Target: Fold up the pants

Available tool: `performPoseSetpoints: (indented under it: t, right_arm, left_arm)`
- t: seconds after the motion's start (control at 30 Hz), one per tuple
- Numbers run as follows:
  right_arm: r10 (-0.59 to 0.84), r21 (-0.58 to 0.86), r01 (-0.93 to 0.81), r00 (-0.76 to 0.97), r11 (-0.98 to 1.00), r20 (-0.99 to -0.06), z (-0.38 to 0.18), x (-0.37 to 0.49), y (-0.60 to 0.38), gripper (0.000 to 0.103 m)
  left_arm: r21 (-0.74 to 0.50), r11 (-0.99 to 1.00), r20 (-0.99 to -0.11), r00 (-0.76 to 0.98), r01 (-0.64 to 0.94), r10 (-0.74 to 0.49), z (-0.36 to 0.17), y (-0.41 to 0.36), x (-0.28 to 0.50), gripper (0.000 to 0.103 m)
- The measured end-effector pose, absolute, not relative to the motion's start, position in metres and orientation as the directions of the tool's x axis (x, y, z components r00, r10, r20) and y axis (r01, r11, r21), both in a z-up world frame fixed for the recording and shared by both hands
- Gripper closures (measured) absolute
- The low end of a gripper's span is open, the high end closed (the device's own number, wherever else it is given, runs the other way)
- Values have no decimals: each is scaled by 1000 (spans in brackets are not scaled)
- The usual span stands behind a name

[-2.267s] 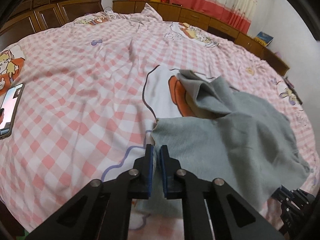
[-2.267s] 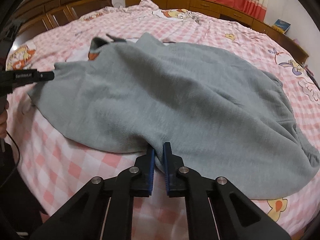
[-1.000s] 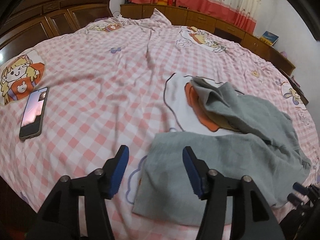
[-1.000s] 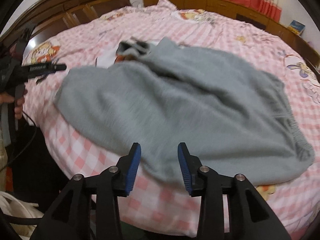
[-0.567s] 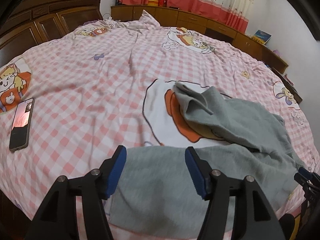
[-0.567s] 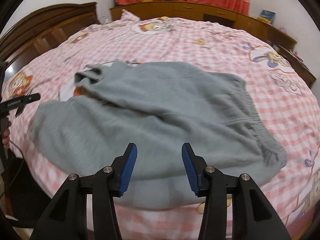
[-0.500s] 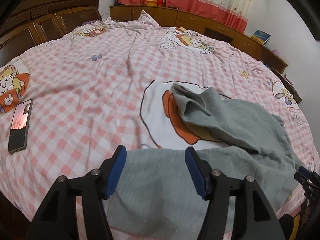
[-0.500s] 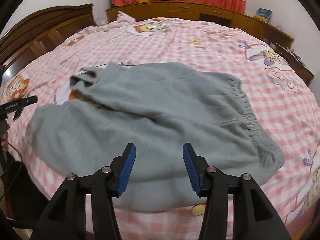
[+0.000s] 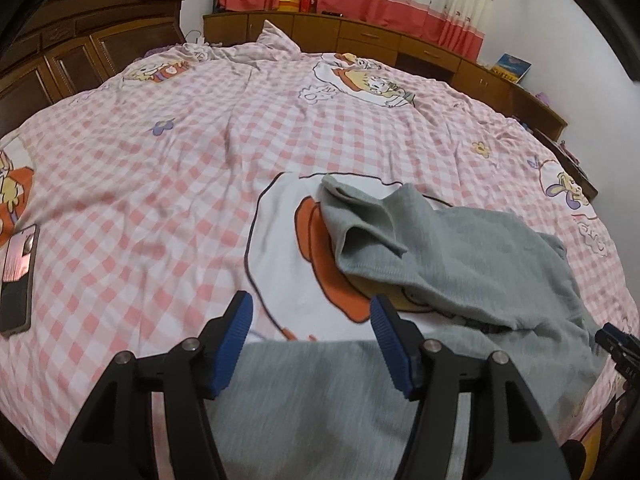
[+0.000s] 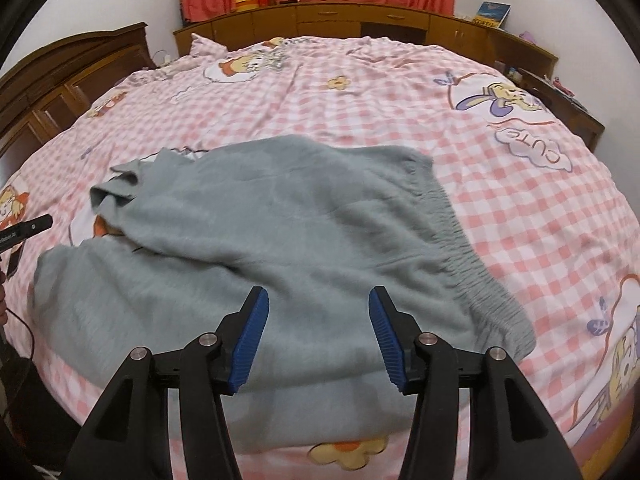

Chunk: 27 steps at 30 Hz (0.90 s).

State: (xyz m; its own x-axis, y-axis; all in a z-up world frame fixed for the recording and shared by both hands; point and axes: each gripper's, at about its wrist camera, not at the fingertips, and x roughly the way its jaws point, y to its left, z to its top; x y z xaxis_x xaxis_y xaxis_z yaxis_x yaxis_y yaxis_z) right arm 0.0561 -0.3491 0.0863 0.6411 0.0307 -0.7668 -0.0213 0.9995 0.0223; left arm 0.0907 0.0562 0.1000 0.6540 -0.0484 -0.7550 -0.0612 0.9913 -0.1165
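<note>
Grey pants [image 10: 280,248] lie spread on a pink checked bed sheet [image 10: 400,92], their gathered waistband [image 10: 472,264] at the right and a rumpled leg end [image 10: 116,188] at the far left. In the left wrist view the pants [image 9: 460,264] lie to the right, one leg running under my fingers. My left gripper [image 9: 312,340] is open above that near leg's end, holding nothing. Over the pants' near edge my right gripper [image 10: 316,336] stands open, with nothing gripped. The left tool's tip [image 10: 24,230] shows at the left edge of the right wrist view.
A phone [image 9: 18,280] lies on the sheet [image 9: 160,200] at the left. Dark wooden wardrobes [image 9: 80,60] stand at the far left. Low wooden cabinets [image 10: 360,20] with red-and-cream curtains run along the back. The bed's near edge is just below both grippers.
Both grippers let go of the pants and opened. Both have drawn back and shifted sideways; the right one's jaws widened a little more. The pants now lie flatter.
</note>
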Motion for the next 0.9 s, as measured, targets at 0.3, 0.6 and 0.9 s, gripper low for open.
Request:
performPoseSetpoints:
  t: [0.3, 0.6, 0.9]
  right_arm:
    - [11, 37, 27, 635, 999, -772, 85, 83, -376, 50]
    - [-32, 14, 67, 630, 998, -776, 77, 117, -400, 50]
    - [-77, -21, 97, 615, 995, -784, 69, 164, -429, 50]
  left_arm:
    - [-119, 991, -748, 662, -65, -46, 100, 55, 120, 37]
    - [-94, 995, -749, 662, -44, -42, 103, 51, 153, 33]
    - [-138, 990, -759, 638, 37, -130, 87, 24, 207, 32]
